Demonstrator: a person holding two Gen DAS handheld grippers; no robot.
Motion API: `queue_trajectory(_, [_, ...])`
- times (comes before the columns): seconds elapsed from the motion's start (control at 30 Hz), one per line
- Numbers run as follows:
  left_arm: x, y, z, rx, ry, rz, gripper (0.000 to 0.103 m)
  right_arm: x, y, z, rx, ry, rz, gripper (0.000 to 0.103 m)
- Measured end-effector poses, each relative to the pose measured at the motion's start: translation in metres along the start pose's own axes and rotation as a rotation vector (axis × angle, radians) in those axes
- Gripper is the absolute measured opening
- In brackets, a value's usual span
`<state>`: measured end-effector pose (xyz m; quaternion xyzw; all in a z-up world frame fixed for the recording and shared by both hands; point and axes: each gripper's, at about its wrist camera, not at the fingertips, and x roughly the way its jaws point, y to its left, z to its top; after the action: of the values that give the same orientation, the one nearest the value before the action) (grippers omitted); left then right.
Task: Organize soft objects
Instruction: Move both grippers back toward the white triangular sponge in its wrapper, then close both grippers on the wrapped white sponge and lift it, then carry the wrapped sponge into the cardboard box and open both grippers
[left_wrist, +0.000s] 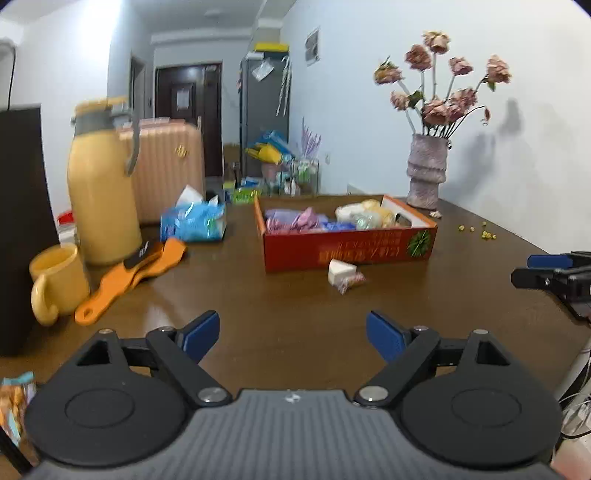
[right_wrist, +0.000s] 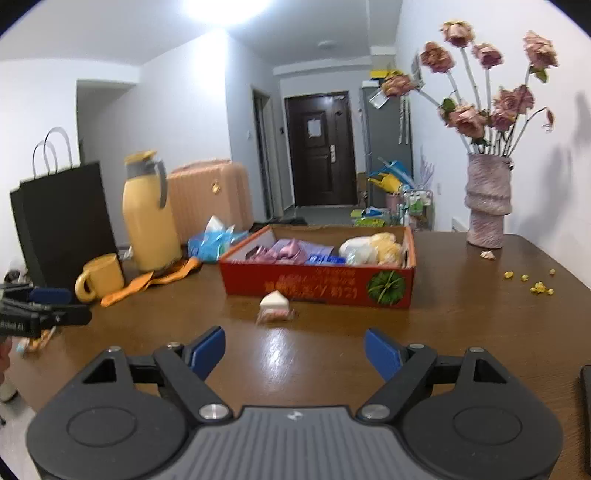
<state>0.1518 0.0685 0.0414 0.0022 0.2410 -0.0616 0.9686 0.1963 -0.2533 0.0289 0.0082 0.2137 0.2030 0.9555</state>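
Note:
A red cardboard box (left_wrist: 347, 249) (right_wrist: 317, 286) stands mid-table with pink, purple, blue, white and yellow soft items inside. In front of its near wall lie a white wedge sponge (left_wrist: 340, 271) (right_wrist: 274, 302) and a small pink wrapped piece (left_wrist: 351, 282) (right_wrist: 275, 315). My left gripper (left_wrist: 293, 334) hovers over the bare table, short of them, jaws wide apart with nothing between. My right gripper (right_wrist: 294, 352) is also open and empty, the sponge a little ahead and left of its gap. Each gripper shows at the edge of the other's view: the right one (left_wrist: 546, 273), the left one (right_wrist: 48, 310).
A yellow thermos (left_wrist: 101, 184) (right_wrist: 147, 214), yellow mug (left_wrist: 55, 282) (right_wrist: 101, 277), orange tools (left_wrist: 129, 280), a blue tissue pack (left_wrist: 194, 221) and a black bag (right_wrist: 62, 218) crowd the left. A vase of dried roses (left_wrist: 426, 173) (right_wrist: 487, 201) and yellow crumbs (right_wrist: 535, 284) lie right.

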Motion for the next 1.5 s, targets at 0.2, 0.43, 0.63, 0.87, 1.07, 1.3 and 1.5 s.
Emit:
queue_trajectory(0.2, [0.022,0.018,0.002,-0.03,0.002,0.039,0.092,0.033,0.015,0.0,0.006,0.038,0.022,0.089])
queue_trajectory(0.43, [0.072,0.031,-0.002,-0.038,0.056,0.102,0.092,0.146,0.033,0.012,-0.023,0.124,0.034,0.089])
queue_trajectory(0.63, [0.099,0.047,0.004,-0.067,0.068,0.12,0.093,0.233,0.04,0.021,-0.03,0.218,-0.004,0.086])
queue_trajectory(0.87, [0.138,0.03,0.016,-0.053,0.086,0.096,0.093,0.253,0.023,0.018,-0.02,0.247,-0.041,0.045])
queue_trajectory(1.07, [0.187,-0.016,0.034,-0.059,0.088,0.037,0.093,0.198,-0.033,0.014,0.087,0.179,-0.056,0.043])
queue_trajectory(1.3, [0.257,-0.086,0.04,0.092,0.12,0.062,0.066,0.145,-0.091,-0.004,0.19,0.112,-0.106,0.043])
queue_trajectory(1.5, [0.274,-0.09,0.036,0.078,0.173,0.05,0.034,0.134,-0.108,-0.015,0.227,0.097,-0.086,0.043])
